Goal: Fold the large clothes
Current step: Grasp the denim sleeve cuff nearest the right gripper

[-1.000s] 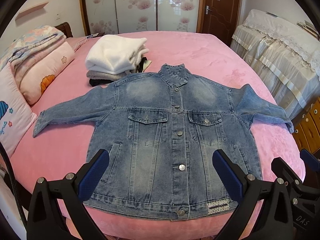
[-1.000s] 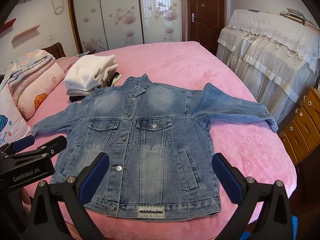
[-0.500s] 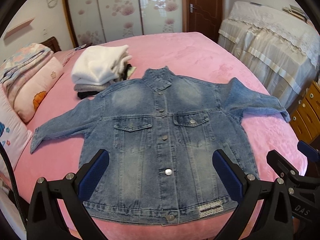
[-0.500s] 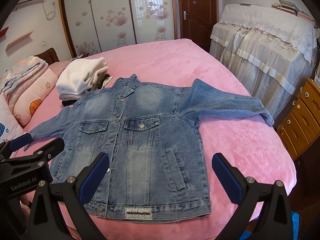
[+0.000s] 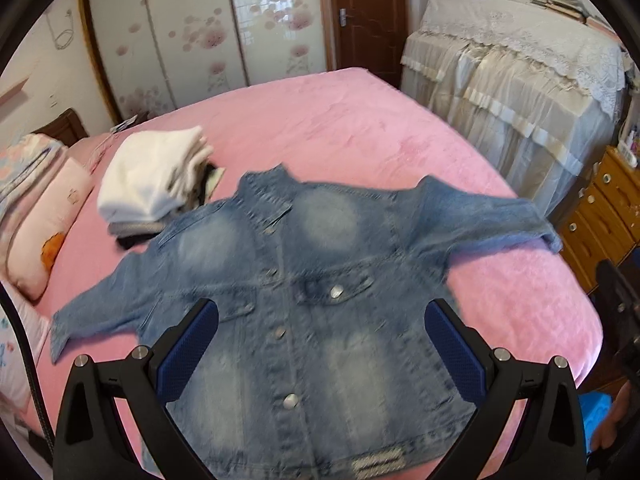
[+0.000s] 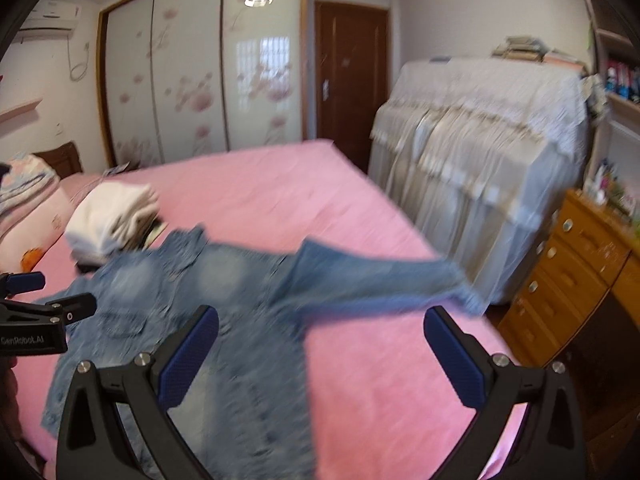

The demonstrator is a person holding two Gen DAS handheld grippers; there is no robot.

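Observation:
A blue denim jacket [image 5: 304, 304] lies spread flat, front up and buttoned, on the pink bed [image 5: 360, 128], with both sleeves stretched out sideways. My left gripper [image 5: 320, 336] is open and empty above the jacket's lower front. My right gripper [image 6: 320, 340] is open and empty above the jacket's right side, facing its right sleeve [image 6: 384, 280]. The jacket [image 6: 192, 312] is blurred in the right wrist view. The left gripper's body [image 6: 36, 320] shows at that view's left edge.
A stack of folded clothes with a white top [image 5: 152, 176] sits behind the jacket's left shoulder. Pillows [image 5: 44, 220] lie at the bed's left. A lace-covered piece of furniture [image 5: 520, 92] and a wooden drawer chest [image 6: 572, 280] stand to the right of the bed.
Both grippers have swung to the right and tilted upward, so the jacket slid left and lower in both views. The jacket itself lies as before. Both grippers stay open.

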